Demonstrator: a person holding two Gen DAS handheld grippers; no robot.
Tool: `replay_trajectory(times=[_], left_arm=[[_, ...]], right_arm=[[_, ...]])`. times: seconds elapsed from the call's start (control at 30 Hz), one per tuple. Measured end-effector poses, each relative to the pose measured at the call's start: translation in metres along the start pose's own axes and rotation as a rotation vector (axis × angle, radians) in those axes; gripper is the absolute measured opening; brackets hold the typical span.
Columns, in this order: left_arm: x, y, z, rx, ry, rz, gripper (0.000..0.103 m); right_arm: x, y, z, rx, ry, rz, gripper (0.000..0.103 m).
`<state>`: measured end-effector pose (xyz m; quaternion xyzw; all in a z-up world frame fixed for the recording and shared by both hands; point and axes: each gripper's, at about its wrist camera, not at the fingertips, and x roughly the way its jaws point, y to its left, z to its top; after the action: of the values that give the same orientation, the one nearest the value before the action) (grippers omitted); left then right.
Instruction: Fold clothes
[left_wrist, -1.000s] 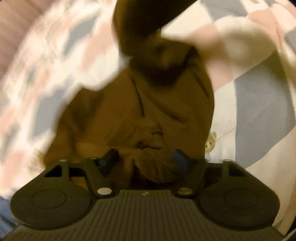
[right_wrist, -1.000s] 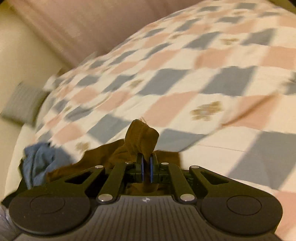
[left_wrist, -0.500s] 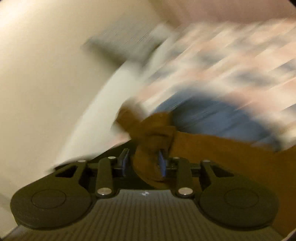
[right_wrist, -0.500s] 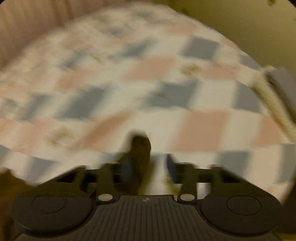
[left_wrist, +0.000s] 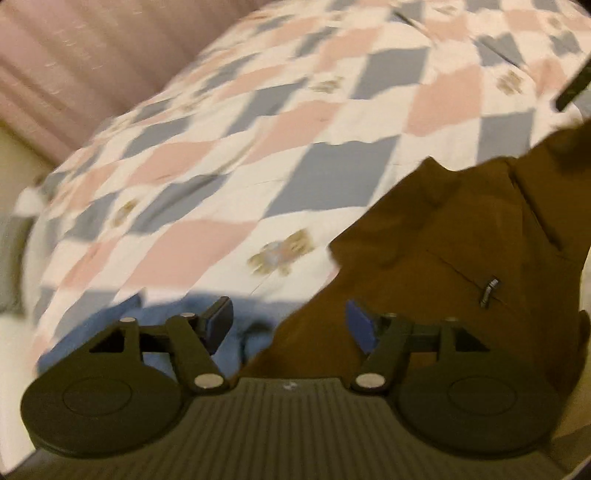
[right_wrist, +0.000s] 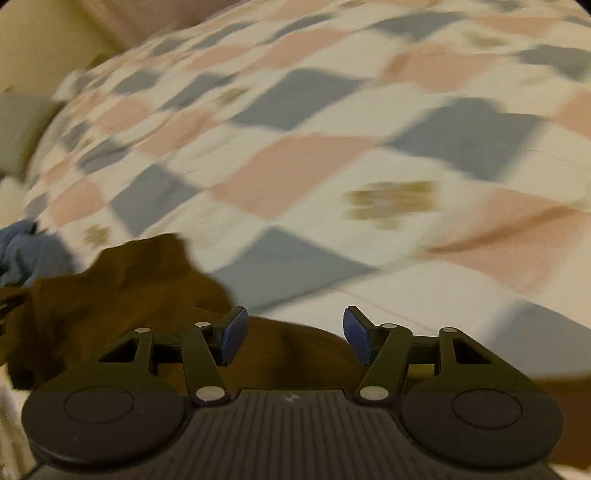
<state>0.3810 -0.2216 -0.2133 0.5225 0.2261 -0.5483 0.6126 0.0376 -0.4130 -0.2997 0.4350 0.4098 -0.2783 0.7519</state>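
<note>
A brown garment (left_wrist: 461, 236) with a small zipper pull lies on the checkered bedspread (left_wrist: 295, 122), filling the right side of the left wrist view. My left gripper (left_wrist: 288, 325) is open above its left edge, with nothing between the fingers. In the right wrist view the same brown garment (right_wrist: 122, 280) spreads from the lower left under the tool. My right gripper (right_wrist: 295, 334) is open just above it and holds nothing.
A blue garment (left_wrist: 177, 317) lies crumpled beside the brown one, also at the left edge as blue garment (right_wrist: 26, 251). A pink curtain (left_wrist: 74, 62) hangs behind the bed. A grey pillow (right_wrist: 18, 129) sits at the far left.
Both grippers held bunches of the brown garment earlier; both have since opened and released it. The garment now lies spread on the bedspread.
</note>
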Motion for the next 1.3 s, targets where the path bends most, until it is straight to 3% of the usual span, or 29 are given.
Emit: replay_trajectory(times=[0.17, 0.3, 0.33, 0.37, 0.4, 0.43, 0.47, 0.5, 0.53, 0.67, 0.73, 0.8, 0.87, 1.0, 1.07, 1.2, 1.3], left_arm=[[0.050, -0.002, -0.012, 0.137, 0.103, -0.089, 0.068], [0.057, -0.001, -0.029, 0.124, 0.113, -0.104, 0.057], [0.056, -0.001, -0.030, 0.120, 0.108, -0.094, 0.051], [0.055, -0.001, -0.031, 0.118, 0.106, -0.080, 0.042], [0.056, -0.002, -0.032, 0.119, 0.105, -0.059, 0.037], [0.057, -0.003, -0.032, 0.123, 0.104, -0.040, 0.033], [0.057, -0.005, -0.030, 0.137, 0.104, -0.025, 0.031], [0.057, -0.007, -0.029, 0.156, 0.105, -0.009, 0.031], [0.055, -0.014, -0.030, 0.188, 0.110, 0.015, 0.030], [0.054, -0.037, -0.033, 0.328, 0.129, 0.118, 0.024], [0.050, -0.045, -0.035, 0.350, 0.132, 0.171, 0.024], [0.046, -0.049, -0.035, 0.333, 0.131, 0.207, 0.028], [0.042, -0.050, -0.032, 0.320, 0.127, 0.191, 0.036], [0.040, -0.049, -0.029, 0.319, 0.117, 0.160, 0.039], [0.039, -0.054, -0.033, 0.358, 0.113, 0.157, 0.046], [0.034, -0.069, -0.044, 0.486, 0.075, 0.198, 0.046], [0.040, -0.072, -0.043, 0.584, 0.069, 0.165, 0.048]], right_arm=[[0.065, 0.018, 0.015, -0.051, 0.082, 0.062, 0.072], [0.090, 0.012, 0.014, 0.096, 0.096, 0.187, 0.088], [0.097, 0.012, 0.013, 0.132, 0.103, 0.211, 0.088], [0.103, 0.014, 0.012, 0.144, 0.109, 0.209, 0.086], [0.108, 0.019, 0.013, 0.143, 0.118, 0.197, 0.076], [0.110, 0.026, 0.011, 0.113, 0.136, 0.209, 0.059], [0.112, 0.033, 0.009, 0.083, 0.153, 0.220, 0.052], [0.112, 0.041, 0.006, 0.039, 0.173, 0.216, 0.037], [0.110, 0.051, 0.000, -0.038, 0.177, 0.183, 0.014], [0.080, 0.061, -0.021, -0.102, 0.049, 0.141, 0.012], [0.058, 0.063, -0.031, -0.105, -0.021, 0.146, 0.012], [0.047, 0.063, -0.039, -0.109, -0.026, 0.145, 0.012], [0.043, 0.062, -0.045, -0.115, -0.010, 0.134, 0.013], [0.043, 0.059, -0.052, -0.126, 0.005, 0.119, 0.015], [0.043, 0.058, -0.055, -0.127, 0.001, 0.120, 0.015], [0.041, 0.052, -0.066, -0.094, 0.000, 0.122, 0.016], [0.046, 0.048, -0.078, -0.070, 0.017, 0.105, 0.016]])
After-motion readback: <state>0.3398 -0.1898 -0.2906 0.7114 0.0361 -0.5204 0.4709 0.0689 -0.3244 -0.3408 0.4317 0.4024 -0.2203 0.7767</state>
